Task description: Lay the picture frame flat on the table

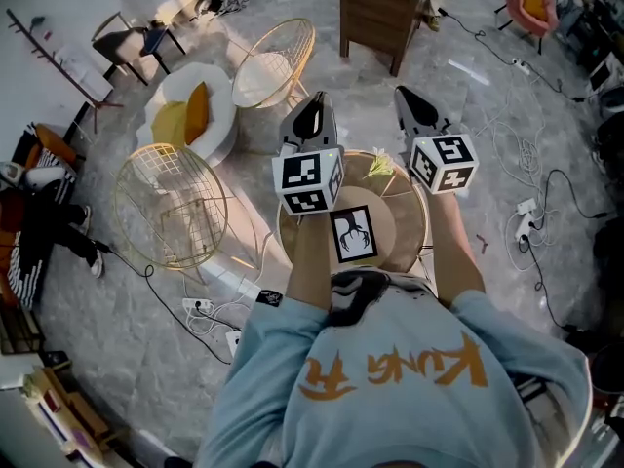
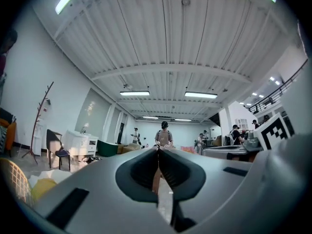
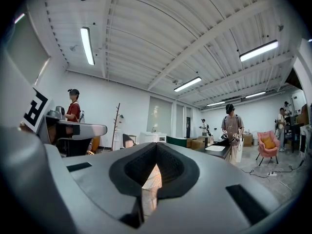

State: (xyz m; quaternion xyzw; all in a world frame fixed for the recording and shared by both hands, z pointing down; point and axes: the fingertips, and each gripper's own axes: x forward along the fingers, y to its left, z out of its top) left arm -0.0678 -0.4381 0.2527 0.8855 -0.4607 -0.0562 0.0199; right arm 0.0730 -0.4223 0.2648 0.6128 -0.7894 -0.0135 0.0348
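From the head view, the picture frame (image 1: pixel 353 234) sat near the middle of the small round table (image 1: pixel 416 224), directly below me and between my forearms. Its portrait faced up toward the camera. I could not tell whether it leaned back on a stand or already lay flat. The left gripper (image 1: pixel 310 117) and the right gripper (image 1: pixel 415 105) were both held above the table's far edge, well clear of the frame.

In the left gripper view, the left gripper (image 2: pixel 158 149) had its jaws pressed together with nothing between them. It looked level across the room, and the frame was not in sight.

In the right gripper view, the right gripper (image 3: pixel 157 144) also had its tips meeting, empty, and aimed out into the room instead of down at the table.

I judged the frame to be light and stiff, with a smooth front that could be slippery and easy to crack. I would take it by the top border or a side rail, never on the face. I would also expect it to topple if nudged before the jaws had a firm pinch.
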